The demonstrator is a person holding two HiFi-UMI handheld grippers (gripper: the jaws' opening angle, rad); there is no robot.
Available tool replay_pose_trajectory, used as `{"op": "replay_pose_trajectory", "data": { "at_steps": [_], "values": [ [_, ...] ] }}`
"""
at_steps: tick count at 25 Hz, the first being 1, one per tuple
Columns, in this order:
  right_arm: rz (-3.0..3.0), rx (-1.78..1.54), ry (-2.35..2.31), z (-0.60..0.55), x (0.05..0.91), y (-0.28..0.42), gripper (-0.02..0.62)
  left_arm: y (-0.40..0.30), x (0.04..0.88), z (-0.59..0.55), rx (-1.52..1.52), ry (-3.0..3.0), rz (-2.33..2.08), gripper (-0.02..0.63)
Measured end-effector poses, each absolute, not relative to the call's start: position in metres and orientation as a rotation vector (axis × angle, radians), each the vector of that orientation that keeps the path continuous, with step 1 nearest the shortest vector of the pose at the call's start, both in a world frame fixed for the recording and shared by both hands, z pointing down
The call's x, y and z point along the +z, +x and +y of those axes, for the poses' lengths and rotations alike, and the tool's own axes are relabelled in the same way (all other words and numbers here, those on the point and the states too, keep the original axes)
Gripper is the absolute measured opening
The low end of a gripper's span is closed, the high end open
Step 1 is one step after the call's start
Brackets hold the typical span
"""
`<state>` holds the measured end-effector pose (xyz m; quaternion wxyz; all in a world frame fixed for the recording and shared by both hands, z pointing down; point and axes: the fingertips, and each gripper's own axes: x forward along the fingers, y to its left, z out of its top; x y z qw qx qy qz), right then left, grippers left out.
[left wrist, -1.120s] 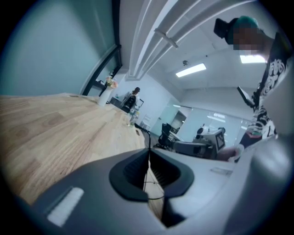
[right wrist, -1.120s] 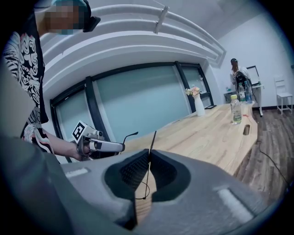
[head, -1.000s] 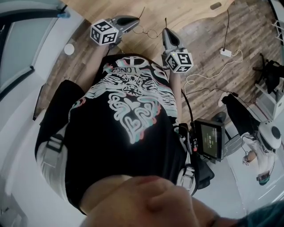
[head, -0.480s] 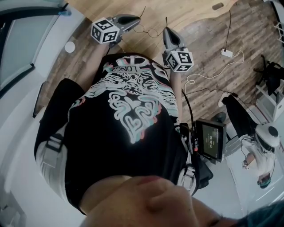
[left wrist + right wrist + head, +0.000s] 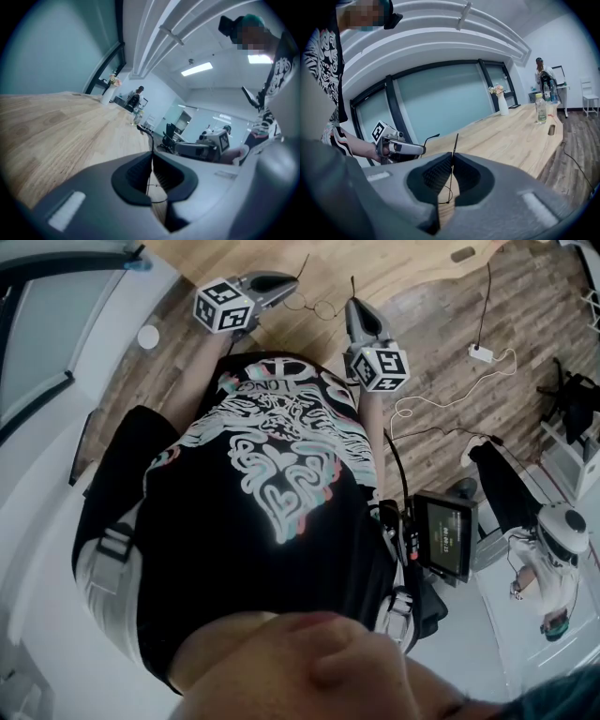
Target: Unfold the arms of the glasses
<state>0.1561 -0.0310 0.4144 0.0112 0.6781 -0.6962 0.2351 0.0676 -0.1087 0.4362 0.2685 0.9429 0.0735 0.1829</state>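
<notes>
The thin wire-framed glasses (image 5: 322,307) hang between my two grippers, over the near edge of the wooden table (image 5: 403,263). My left gripper (image 5: 287,282) is shut on one arm of the glasses (image 5: 149,142), whose dark tip pokes out past the jaws. The right gripper (image 5: 352,306) is shut on the other arm (image 5: 454,143), which stands up from its jaws as a thin dark rod. In the right gripper view the left gripper (image 5: 401,148) shows close by on the left. In the left gripper view the right gripper (image 5: 201,149) shows just behind the arm.
A water bottle (image 5: 541,108) and a vase of flowers (image 5: 503,104) stand far along the table. On the wood floor lie a white power adapter (image 5: 480,352) and its cable. A small screen (image 5: 442,535) hangs at my right hip. A person (image 5: 555,545) is at the far right.
</notes>
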Motion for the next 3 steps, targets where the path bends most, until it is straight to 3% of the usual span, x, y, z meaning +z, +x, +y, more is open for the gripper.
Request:
{"op": "replay_pose_trajectory", "data": {
  "at_steps": [3],
  "values": [
    [-2.171, 0.742, 2.109, -0.0314, 0.4208, 0.1577, 0.009, 0.0689, 0.4431, -0.1084, 0.491, 2.537, 0.192, -0.003]
  ]
}}
